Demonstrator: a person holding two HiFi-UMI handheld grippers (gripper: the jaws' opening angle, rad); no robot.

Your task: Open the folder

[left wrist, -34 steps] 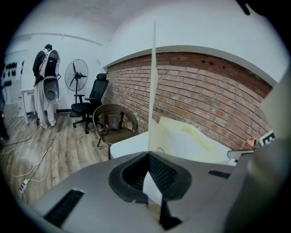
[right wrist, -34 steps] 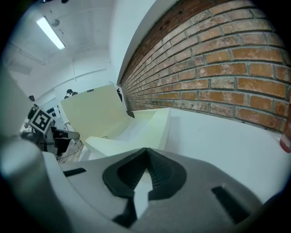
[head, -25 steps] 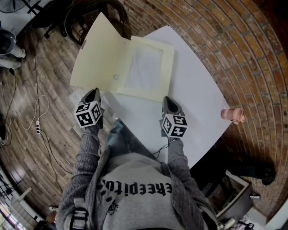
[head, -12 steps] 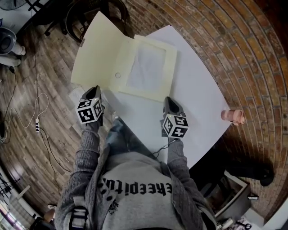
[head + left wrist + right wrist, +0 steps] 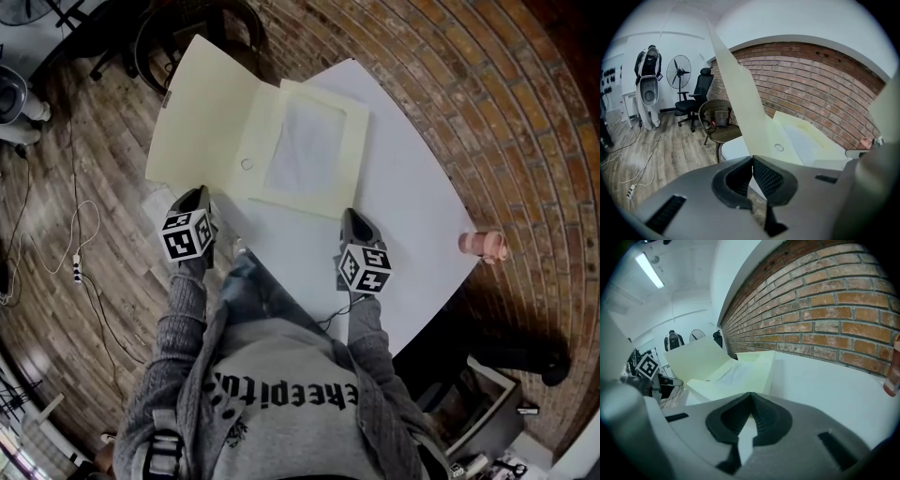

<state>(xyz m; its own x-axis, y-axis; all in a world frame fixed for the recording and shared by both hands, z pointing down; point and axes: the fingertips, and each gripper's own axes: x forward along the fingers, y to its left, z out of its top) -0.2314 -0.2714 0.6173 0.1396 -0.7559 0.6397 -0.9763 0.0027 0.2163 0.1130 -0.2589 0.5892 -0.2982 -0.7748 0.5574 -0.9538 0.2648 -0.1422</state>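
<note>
Wood floor (image 5: 94, 244) under white desk (image 5: 412, 206) | folder (image 5: 349, 141) open at desk's far left corner, cover (image 5: 202, 112) raised past the left edge | our left gripper (image 5: 197, 195) pinches cover's near edge | our right gripper (image 5: 351, 216) pinches folder's near right corner

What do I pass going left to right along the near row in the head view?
White floor cable → left gripper, shut on the folder → right gripper, also on the folder → pink object at the table edge.

Folder (image 5: 246, 131) lies open on table (image 5: 417, 211); left gripper (image 5: 196, 196) and right gripper (image 5: 352, 215) at its near edge
</note>
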